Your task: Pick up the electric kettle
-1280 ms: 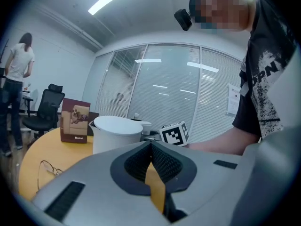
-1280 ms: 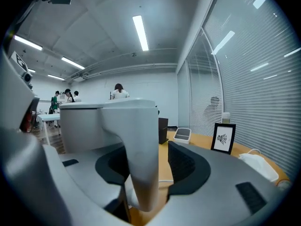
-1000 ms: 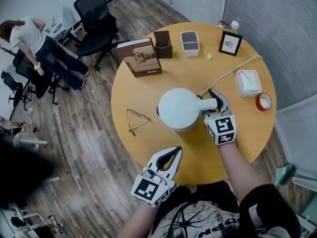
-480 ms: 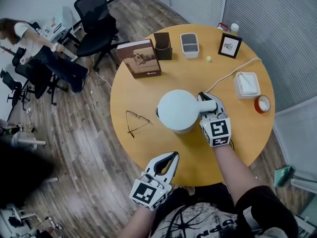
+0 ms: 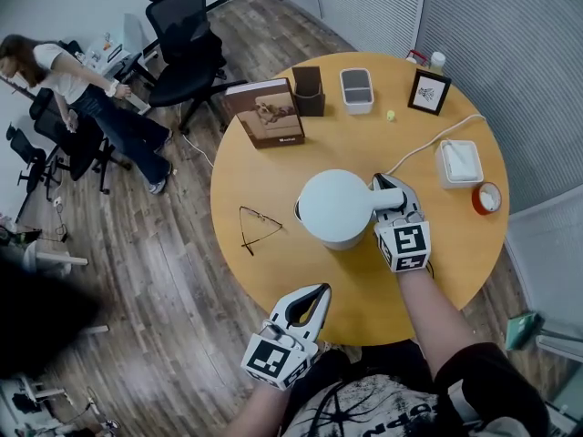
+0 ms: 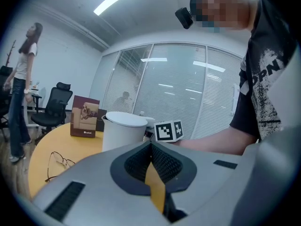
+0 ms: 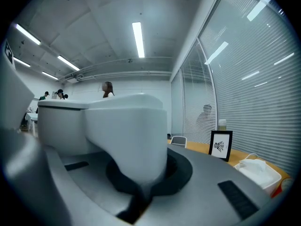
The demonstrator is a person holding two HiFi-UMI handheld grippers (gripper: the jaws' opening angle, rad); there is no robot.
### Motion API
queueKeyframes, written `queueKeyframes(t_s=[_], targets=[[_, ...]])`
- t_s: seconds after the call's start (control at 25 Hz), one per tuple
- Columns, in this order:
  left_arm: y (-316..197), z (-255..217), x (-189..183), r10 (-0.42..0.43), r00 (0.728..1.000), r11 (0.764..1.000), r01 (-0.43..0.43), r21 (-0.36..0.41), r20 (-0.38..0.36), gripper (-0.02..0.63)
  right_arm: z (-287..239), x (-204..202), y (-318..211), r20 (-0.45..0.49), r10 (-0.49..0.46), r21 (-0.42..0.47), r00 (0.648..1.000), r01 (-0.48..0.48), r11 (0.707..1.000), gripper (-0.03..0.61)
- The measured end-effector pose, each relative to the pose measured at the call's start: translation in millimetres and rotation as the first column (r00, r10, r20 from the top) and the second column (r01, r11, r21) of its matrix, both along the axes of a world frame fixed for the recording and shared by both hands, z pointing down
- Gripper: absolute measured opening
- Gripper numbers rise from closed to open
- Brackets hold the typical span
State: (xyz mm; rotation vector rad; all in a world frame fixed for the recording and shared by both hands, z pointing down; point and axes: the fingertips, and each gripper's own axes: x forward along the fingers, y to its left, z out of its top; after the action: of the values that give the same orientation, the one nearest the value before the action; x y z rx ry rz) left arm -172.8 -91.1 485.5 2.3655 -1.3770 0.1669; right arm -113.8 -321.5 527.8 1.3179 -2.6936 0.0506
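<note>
Nearest the person, at the table (image 5: 273, 176) edge, the L gripper (image 5: 321, 291) is held low. Its jaws are seen pressed together w/ nothing between them, the tips meeting in the L gripper view (image 6: 151, 145).

Further in, on the R, the R gripper (image 5: 390, 189) is clamped on the handle (image 7: 126, 135) of the electric kettle (image 5: 333, 205). In the R gripper view the handle is gripped from both sides by the dark pads. The white kettle is seen upright near the table's centre, lid on, handle turned to the R.

Left of the kettle, well apart from it, a pair of glasses (image 5: 258, 228) is laid on the wood.

R of the kettle, a white box (image 5: 458, 162) w/ a cable (image 5: 428, 139) is seen, an orange-rimmed roll (image 5: 486, 198) just beside it.

Along the far edge a book (image 5: 269, 112), a brown holder (image 5: 309, 91), a clear container (image 5: 356, 90) and a picture frame (image 5: 427, 92) are lined up, L to R.

Beyond the table, an office chair (image 5: 187, 35) and a standing person (image 5: 82, 89) are seen on the wood floor.
</note>
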Motion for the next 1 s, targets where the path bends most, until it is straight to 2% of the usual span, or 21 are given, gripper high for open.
queueKeyframes(t_s=[0.56,1.0], targets=[[2.8,-1.3,-7.1,-0.01,1.0,1.0,0.01,0.005,0.011,0.0,-16.5,-0.4,-11.0,0.038,0.033,0.025,0.999,-0.034,0.999,0.018],[3.4,-14.4,-5.2,0.014,1.0,0.999,-0.014,0.04,0.011,0.0,-46.7,17.5,-5.5,0.088,0.068,0.002,0.994,-0.069,0.998,0.018]])
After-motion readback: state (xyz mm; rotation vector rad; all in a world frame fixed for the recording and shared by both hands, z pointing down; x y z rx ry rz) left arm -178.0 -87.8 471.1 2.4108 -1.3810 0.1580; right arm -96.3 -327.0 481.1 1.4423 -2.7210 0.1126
